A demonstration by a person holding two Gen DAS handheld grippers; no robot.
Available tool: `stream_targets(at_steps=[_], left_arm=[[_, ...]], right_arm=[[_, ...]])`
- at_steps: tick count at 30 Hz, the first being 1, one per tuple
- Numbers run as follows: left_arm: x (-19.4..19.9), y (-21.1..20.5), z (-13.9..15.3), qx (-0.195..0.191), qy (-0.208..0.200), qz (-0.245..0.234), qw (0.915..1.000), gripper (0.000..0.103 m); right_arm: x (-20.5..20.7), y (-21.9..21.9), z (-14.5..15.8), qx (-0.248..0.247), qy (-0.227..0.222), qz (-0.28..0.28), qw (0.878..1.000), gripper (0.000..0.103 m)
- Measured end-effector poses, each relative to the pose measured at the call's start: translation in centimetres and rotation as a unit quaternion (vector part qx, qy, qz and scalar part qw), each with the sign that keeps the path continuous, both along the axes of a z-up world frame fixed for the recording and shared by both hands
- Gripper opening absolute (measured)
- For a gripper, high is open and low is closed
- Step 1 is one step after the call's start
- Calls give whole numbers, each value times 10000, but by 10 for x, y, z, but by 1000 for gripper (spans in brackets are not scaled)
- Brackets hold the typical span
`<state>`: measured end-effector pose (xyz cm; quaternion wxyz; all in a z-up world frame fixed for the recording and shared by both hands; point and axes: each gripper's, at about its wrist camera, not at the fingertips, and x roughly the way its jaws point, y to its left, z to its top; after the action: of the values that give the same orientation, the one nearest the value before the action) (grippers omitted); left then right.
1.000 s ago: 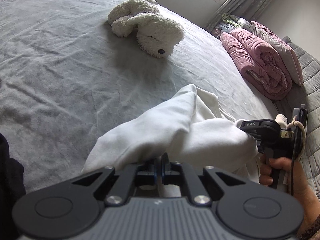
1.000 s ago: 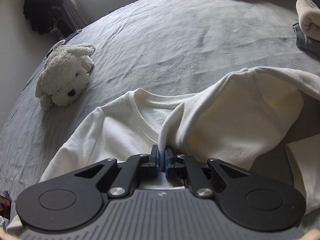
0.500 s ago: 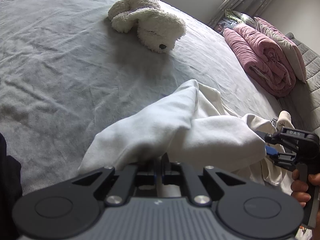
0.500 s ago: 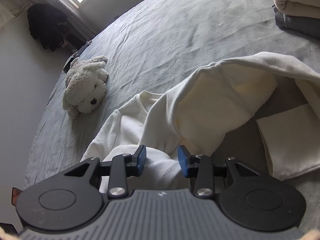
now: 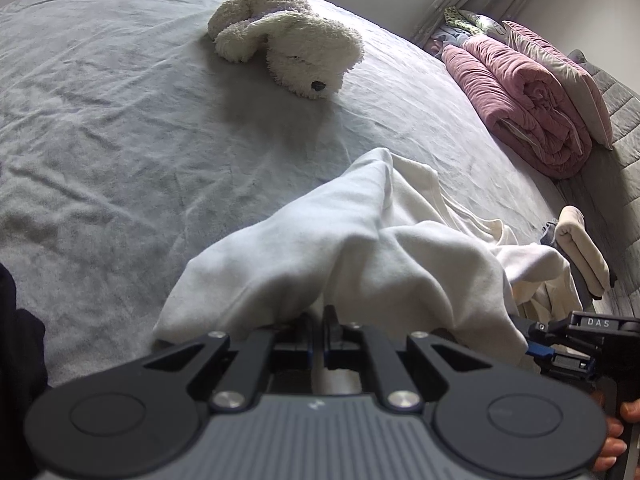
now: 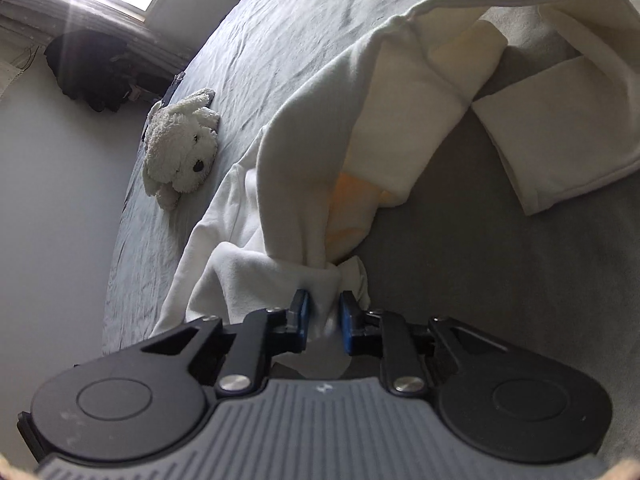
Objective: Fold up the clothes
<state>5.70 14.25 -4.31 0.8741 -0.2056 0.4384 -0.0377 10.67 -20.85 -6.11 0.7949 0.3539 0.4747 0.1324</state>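
Note:
A white sweatshirt point(image 5: 340, 248) lies crumpled on the grey bed point(image 5: 120, 120). My left gripper point(image 5: 318, 320) is shut on a fold of it at the near edge, and the cloth rises in a ridge from the jaws. In the right wrist view the sweatshirt point(image 6: 304, 160) stretches away, with a sleeve point(image 6: 560, 140) flat at the right. My right gripper point(image 6: 323, 312) is closing; a bunch of the fabric fills the gap and its blue pads point(image 6: 303, 308) press on it. That right gripper point(image 5: 560, 348) also shows low at the right of the left wrist view.
A white plush dog point(image 5: 296, 48) lies farther up the bed. A rolled pink duvet point(image 5: 528, 96) and a pillow lie at the far right. Folded clothes point(image 5: 580, 248) are stacked at the right edge. Dark clothing point(image 6: 92, 68) hangs by the window. A hand point(image 5: 616, 440) holds the right gripper.
My right gripper let go of the cloth near the collar, opened, moved along the sweatshirt while rolling, and closed on a new bunch of fabric. My left gripper kept its hold and stayed put.

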Motion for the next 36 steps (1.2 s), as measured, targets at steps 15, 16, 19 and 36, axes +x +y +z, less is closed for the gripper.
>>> stream_targets(at_steps=[15, 16, 19, 36], left_arm=[[-40, 8, 22, -760, -133, -768, 9941, 4], [-43, 8, 23, -795, -149, -859, 9930, 4], [-55, 9, 25, -908, -141, -1123, 9894, 4], [-87, 29, -13, -401, 533, -1612, 9847, 6]], right_arm=[[-91, -8, 76, -1147, -1256, -450, 9844, 13], [-100, -9, 80, -1267, -1292, -441, 9825, 13], [-122, -12, 88, -1542, -1310, -389, 9785, 13], [-168, -31, 63, -1590, -780, -332, 9836, 32]])
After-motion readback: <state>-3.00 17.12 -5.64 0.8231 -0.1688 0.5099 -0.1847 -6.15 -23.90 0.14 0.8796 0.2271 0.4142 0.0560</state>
